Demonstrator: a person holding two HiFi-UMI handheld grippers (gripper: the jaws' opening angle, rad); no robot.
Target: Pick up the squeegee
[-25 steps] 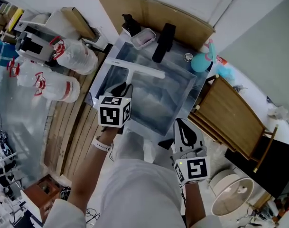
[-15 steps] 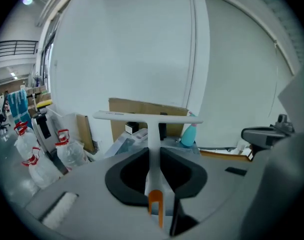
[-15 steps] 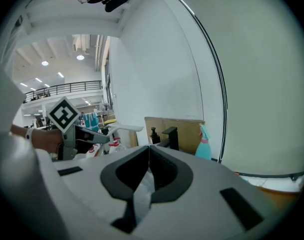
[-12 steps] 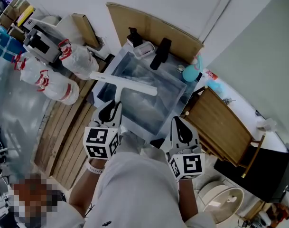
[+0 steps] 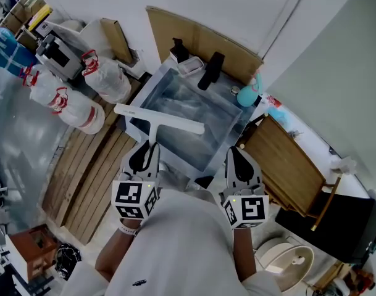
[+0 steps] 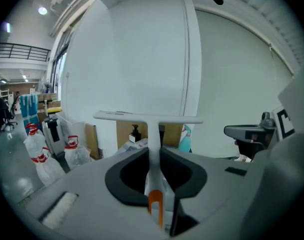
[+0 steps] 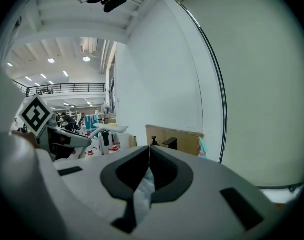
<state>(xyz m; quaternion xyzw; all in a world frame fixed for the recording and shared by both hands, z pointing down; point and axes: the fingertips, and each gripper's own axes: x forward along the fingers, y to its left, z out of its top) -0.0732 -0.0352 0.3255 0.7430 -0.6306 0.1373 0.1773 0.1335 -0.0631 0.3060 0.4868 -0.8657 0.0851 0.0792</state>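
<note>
The left hand-held gripper (image 5: pixel 147 152) had its jaws partly closed and pressed on the white handle of the squeegee (image 5: pixel 160 120), near the handle's orange end. The squeegee was in the air at the middle left of the head view, its long blade lying crosswise over the near left edge of what seemed to be a sink (image 5: pixel 228 142) covered with clear film. The right hand-held gripper (image 5: pixel 238 156), just right of centre in the lower half, had its jaws shut together with nothing between them.
</note>
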